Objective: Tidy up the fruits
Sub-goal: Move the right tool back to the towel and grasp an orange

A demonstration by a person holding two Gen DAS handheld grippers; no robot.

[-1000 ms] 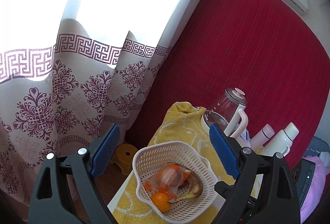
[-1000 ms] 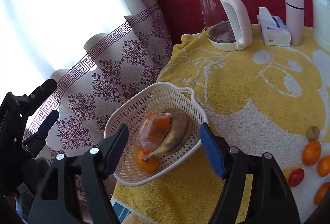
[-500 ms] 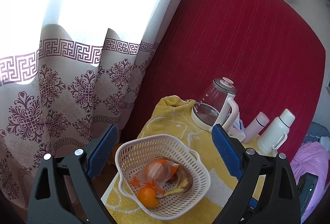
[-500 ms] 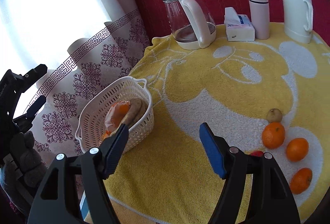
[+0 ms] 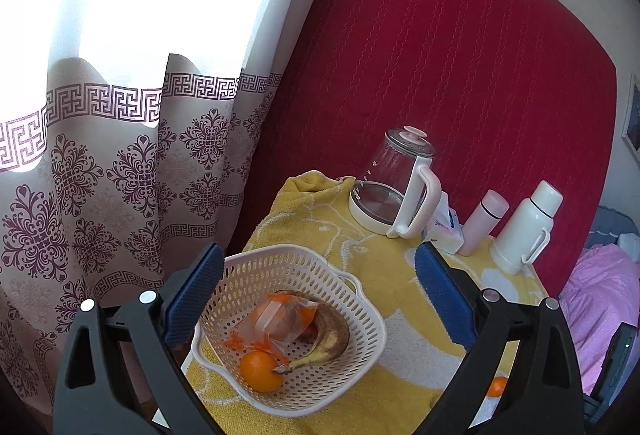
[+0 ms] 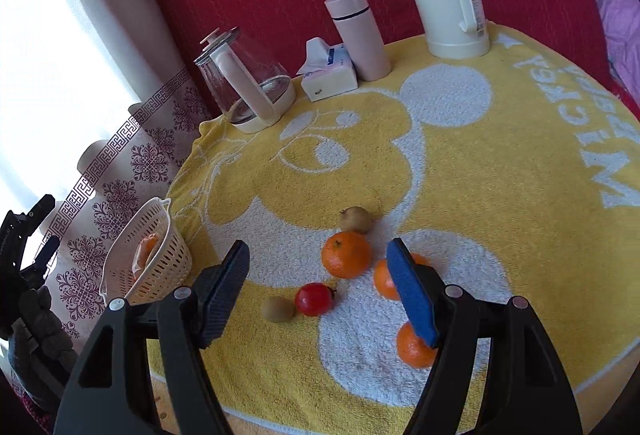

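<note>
Below, between the left gripper's point(image 5: 318, 295) spread fingers, a basket point(image 5: 360, 319) is holding a banana point(image 5: 330, 339), orange point(image 5: 260, 371) and plastic bag point(image 5: 286, 321). The right gripper's point(image 6: 320, 289) fingers are also gaping; beyond them, towel point(image 6: 460, 171) lettering is reading "Mickey".

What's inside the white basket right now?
In the white basket: an orange, a spotted banana, and a clear plastic bag with orange-coloured contents lying over them. Whatever sits under the bag is hidden.

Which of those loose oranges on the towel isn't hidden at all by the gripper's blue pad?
The orange just below the brownish fruit; the right gripper overlaps the other two.
</note>
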